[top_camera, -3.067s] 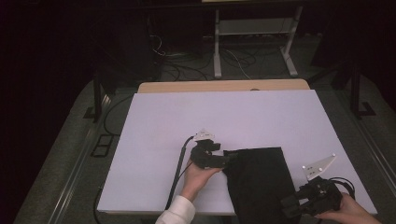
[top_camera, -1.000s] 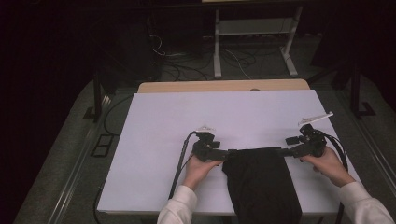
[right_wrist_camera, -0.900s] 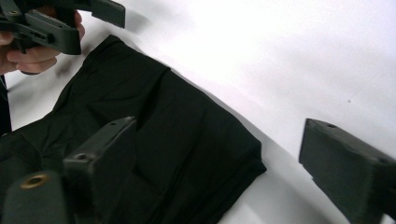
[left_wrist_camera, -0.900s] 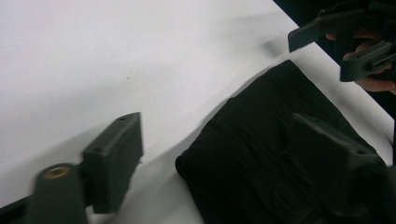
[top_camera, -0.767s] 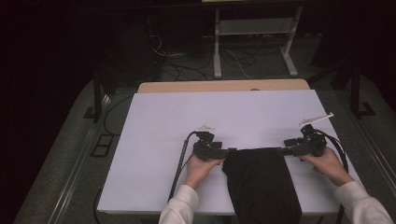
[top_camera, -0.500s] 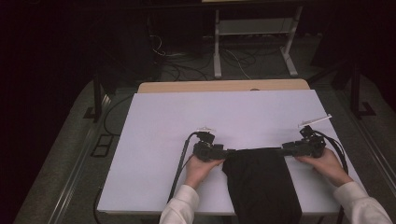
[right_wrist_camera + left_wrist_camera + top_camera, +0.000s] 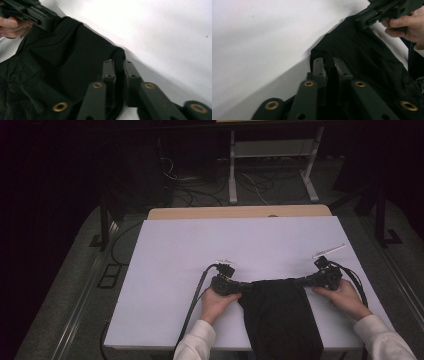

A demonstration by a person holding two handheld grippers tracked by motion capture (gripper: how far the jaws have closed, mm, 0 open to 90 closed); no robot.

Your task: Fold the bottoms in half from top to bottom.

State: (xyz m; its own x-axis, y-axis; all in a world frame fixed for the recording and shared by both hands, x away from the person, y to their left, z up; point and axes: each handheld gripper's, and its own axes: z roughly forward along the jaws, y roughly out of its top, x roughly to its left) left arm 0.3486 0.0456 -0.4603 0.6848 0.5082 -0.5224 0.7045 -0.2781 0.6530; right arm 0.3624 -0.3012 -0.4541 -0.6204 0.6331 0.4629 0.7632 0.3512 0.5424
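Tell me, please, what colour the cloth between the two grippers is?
Plain black, no pattern; the cloth shows best in the right gripper view.

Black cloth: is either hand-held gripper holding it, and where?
Both. Left hand-held gripper pinches the black cloth at one far corner, right hand-held gripper at the other.

high: above, facing forward-down | gripper views: close (shared: black cloth [image 7: 280, 315])
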